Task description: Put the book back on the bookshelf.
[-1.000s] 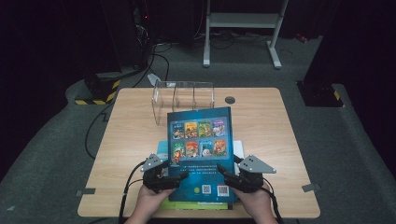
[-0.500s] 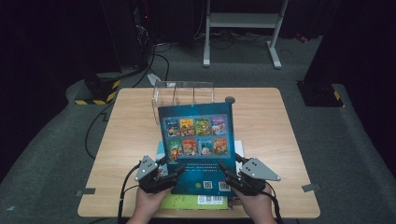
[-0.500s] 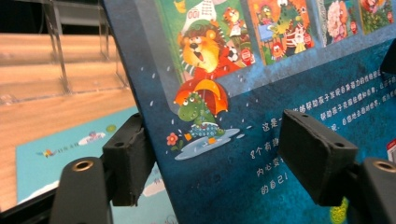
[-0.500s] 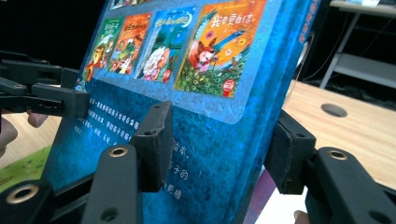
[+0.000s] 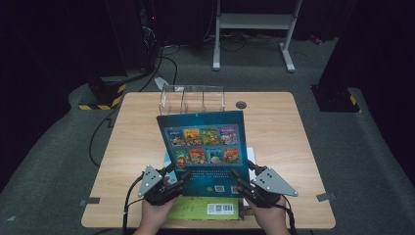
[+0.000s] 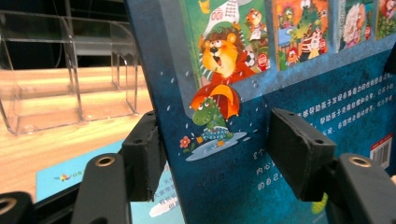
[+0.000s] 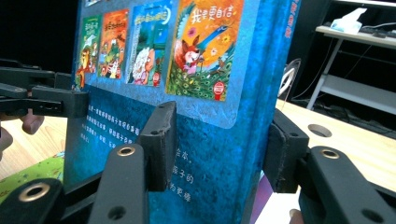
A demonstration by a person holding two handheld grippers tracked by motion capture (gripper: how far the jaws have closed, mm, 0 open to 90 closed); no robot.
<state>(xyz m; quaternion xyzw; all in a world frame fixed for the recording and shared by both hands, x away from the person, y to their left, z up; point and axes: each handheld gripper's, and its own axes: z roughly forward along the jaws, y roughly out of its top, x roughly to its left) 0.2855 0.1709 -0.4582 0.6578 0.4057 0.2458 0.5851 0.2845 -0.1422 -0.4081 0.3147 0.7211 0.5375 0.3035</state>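
From where I stand, the left gripper [image 5: 180,177] sits low at the near left of the wooden table [image 5: 127,147], a person's hand wrapped around it, and its two black jaws are closed on the lower left edge of a blue picture book [image 5: 205,147]. In the left gripper view that hold is plain: one pad [image 6: 142,156] lies behind the cover and the other presses the printed face of the blue picture book [image 6: 224,140], just beside a little crocodile under an umbrella. The book is raised off the tabletop and tilted, its back cover with two rows of small pictures facing up toward the high camera. Behind it, toward the far edge of the table, stands a clear plastic rack [image 5: 192,99] with several upright compartments, apart from the book; the left gripper view shows the same rack [image 6: 60,79] resting on the wood. Under the raised book lies a green book [image 5: 205,208] flat near the front edge, with a barcode on it. Further right, the right gripper [image 5: 243,182] clamps the book's lower right edge, held in the other hand. In the right gripper view its jaws straddle the thick spine side of the book [image 7: 196,93], one pad [image 7: 161,140] against the cover and one behind. A round grommet hole [image 5: 240,105] sits in the table beyond.
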